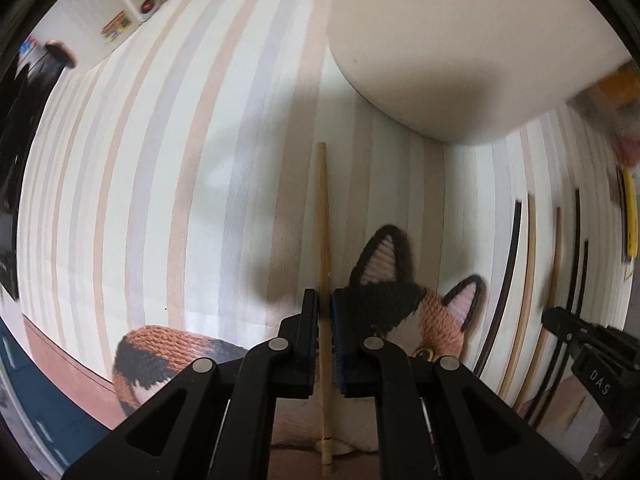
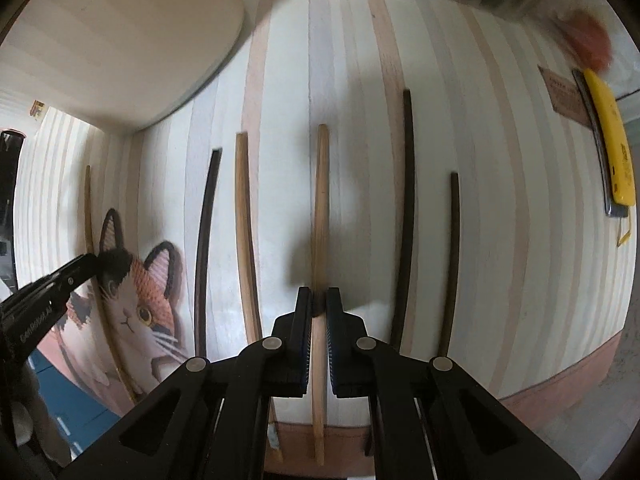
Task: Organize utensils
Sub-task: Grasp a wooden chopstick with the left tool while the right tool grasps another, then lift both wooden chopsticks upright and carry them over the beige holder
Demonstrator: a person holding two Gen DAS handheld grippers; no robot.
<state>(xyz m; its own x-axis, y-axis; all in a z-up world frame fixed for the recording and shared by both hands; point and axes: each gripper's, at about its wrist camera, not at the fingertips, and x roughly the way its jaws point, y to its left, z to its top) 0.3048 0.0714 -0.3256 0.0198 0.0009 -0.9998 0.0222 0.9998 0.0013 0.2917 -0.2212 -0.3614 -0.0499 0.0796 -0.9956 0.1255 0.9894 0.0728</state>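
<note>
Left gripper (image 1: 325,300) jaws clamp one pale chopstick (image 1: 323,216), right gripper (image 2: 319,300) jaws another (image 2: 321,200); four chopsticks lie loose on the desk (image 2: 360,40), so sorting looks barely begun.

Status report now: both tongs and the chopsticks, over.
Left tongs shut on light chopstick. Right tongs shut on another light chopstick. Nothing in the way.

At the bottom centre of the frame, the black left gripper (image 1: 325,312) is clamped on a pale, slender wooden chopstick (image 1: 322,216) that runs up over a striped cloth (image 1: 160,184) printed with a calico cat (image 1: 400,304). A cream rounded container (image 1: 460,48) fills the upper right. At the right edge lie dark and light chopsticks (image 1: 528,280), probably five, beside the other black gripper (image 1: 580,336).
</note>
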